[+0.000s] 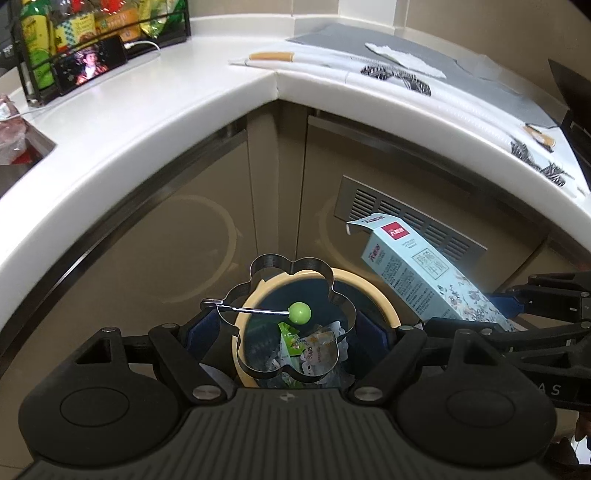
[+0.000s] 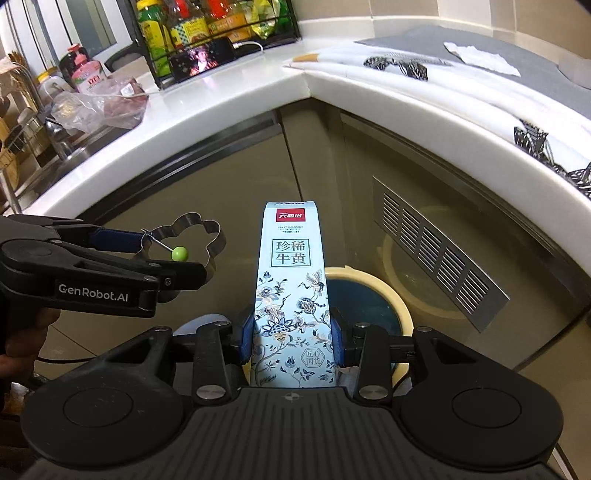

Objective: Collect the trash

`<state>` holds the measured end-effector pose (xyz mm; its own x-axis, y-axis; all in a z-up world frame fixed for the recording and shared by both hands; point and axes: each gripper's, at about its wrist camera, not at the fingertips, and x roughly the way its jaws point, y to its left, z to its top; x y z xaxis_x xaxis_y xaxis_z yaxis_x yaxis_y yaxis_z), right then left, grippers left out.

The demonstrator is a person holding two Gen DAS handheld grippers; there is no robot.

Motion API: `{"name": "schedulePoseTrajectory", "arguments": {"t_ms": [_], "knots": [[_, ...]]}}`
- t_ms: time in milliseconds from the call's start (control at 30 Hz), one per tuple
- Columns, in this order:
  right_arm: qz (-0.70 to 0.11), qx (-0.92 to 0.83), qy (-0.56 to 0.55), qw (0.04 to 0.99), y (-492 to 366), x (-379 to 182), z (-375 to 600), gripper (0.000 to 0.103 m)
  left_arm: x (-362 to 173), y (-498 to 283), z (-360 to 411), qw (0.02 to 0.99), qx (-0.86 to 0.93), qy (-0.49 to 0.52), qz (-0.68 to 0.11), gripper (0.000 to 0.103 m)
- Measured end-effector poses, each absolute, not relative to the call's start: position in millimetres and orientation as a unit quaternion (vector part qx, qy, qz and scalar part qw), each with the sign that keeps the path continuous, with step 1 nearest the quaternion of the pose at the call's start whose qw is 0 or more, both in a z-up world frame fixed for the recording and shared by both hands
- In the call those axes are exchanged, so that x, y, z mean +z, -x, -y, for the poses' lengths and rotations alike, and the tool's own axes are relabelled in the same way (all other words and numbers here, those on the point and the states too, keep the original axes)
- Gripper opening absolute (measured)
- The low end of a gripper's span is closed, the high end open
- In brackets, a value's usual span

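Left wrist view: the left gripper (image 1: 286,332) has its jaws spread wide and pressed on a flower-shaped metal ring (image 1: 286,321), held above the bin (image 1: 384,302), apparently to drop it onto the wrappers (image 1: 310,350) inside.
Right wrist view: the right gripper (image 2: 291,338) has its jaws half closed, clamping a blue box (image 2: 291,280) upright just before the bin's rim, likely awaiting release.

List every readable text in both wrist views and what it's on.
"GenRobot.AI": side of the left gripper.
"珍稀牛黄": front of the pale blue box held in the right gripper.
"匠心国货": octagonal stamp low on the box.
Red logo and small print at the box top: too small.
Bottle labels in the rack: blurred.
Wrappers in the bin: unreadable.
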<state>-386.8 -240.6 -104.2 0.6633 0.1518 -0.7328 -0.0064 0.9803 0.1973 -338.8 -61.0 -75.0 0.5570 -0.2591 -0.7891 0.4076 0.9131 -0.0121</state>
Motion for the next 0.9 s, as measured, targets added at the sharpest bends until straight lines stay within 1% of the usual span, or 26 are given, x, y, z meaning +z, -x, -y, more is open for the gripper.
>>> {"name": "schedulePoseTrajectory", "arguments": {"t_ms": [500, 900], "knots": [[-0.481, 0.032, -0.074, 0.873, 333, -169, 246, 0.041, -145, 283, 82, 0.849, -0.173, -0.089, -0.492, 0.084], [-0.516, 0.005, -0.077, 0.853, 310, -201, 256, 0.041, -187, 260, 96, 0.822, -0.172, -0.11, -0.531, 0.084]]}}
